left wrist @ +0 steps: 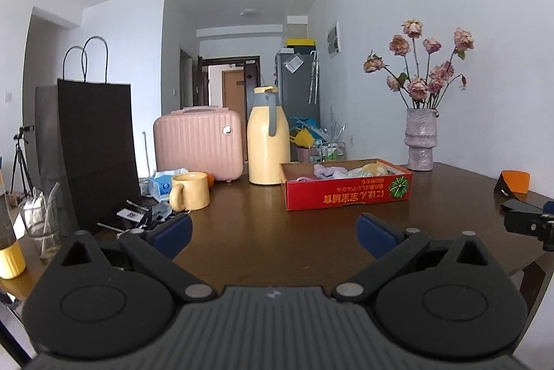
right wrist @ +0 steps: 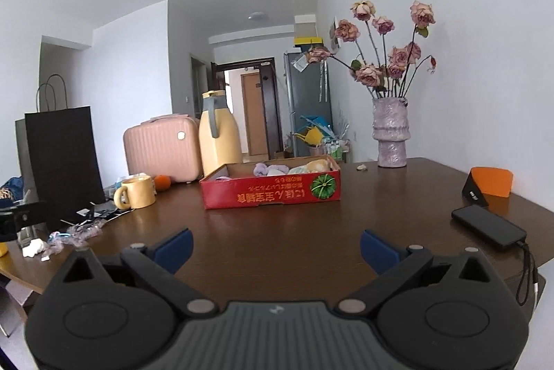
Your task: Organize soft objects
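A red cardboard box (left wrist: 349, 195) (right wrist: 271, 193) sits on the dark wooden table (left wrist: 277, 231) (right wrist: 277, 224), ahead of both grippers. Soft items in lilac, white and pale yellow (left wrist: 332, 171) (right wrist: 277, 169) lie inside it. My left gripper (left wrist: 275, 233) is open over bare tabletop with nothing between its blue pads, well short of the box. My right gripper (right wrist: 276, 249) is open too and holds nothing. Part of the right gripper (left wrist: 529, 224) shows at the right edge of the left wrist view.
A yellow jug (left wrist: 268, 141) (right wrist: 220, 134), a pink case (left wrist: 197, 145) (right wrist: 162, 148), a yellow mug (left wrist: 188, 191) (right wrist: 136, 193) and a black paper bag (left wrist: 93, 148) (right wrist: 62, 162) stand at the back left. A vase of dried roses (left wrist: 420, 141) (right wrist: 391, 134) stands back right. A black phone (right wrist: 490, 226) and an orange-black stand (right wrist: 488, 183) lie right.
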A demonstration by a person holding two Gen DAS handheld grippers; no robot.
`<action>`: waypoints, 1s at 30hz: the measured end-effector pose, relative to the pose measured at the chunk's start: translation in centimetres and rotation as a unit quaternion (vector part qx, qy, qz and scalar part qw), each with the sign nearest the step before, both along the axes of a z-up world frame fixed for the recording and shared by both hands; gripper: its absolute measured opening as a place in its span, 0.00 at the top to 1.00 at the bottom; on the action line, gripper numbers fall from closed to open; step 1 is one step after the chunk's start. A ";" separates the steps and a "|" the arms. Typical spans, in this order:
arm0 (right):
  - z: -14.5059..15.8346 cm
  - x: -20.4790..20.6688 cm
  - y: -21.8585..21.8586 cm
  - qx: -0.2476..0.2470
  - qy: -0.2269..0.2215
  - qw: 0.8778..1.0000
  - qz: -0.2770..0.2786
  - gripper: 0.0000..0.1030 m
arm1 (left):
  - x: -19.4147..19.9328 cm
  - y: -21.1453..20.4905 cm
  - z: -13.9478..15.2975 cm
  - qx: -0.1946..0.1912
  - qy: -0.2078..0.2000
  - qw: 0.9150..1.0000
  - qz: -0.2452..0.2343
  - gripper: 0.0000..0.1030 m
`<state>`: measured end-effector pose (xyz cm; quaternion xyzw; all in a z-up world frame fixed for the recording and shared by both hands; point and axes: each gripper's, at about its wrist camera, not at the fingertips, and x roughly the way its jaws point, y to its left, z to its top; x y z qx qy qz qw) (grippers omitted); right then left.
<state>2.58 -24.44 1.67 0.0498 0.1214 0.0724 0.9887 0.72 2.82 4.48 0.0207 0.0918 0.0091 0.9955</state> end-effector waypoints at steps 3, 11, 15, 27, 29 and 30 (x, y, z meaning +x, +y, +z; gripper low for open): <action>0.0 0.0 0.2 -0.001 -0.001 1.000 0.003 0.00 | -0.1 -0.2 0.0 0.007 -0.002 1.000 -0.004 0.00; 0.3 0.0 0.6 -0.005 -0.004 1.000 0.009 0.00 | -0.1 -0.1 -0.1 0.002 0.002 1.000 -0.008 0.00; 0.3 0.0 0.7 -0.009 -0.009 1.000 0.009 0.00 | 0.0 0.1 0.0 0.004 0.002 1.000 -0.012 0.00; 0.4 0.0 0.7 -0.011 -0.009 1.000 0.018 0.00 | 0.3 0.3 -0.1 -0.001 0.005 1.000 -0.017 0.00; 0.4 0.0 0.7 -0.012 -0.010 1.000 0.018 0.00 | 0.3 0.3 -0.2 -0.001 0.006 1.000 -0.017 0.00; 0.4 0.0 0.7 -0.012 -0.009 1.000 0.018 0.00 | 0.2 0.3 -0.1 -0.002 0.006 1.000 -0.017 0.00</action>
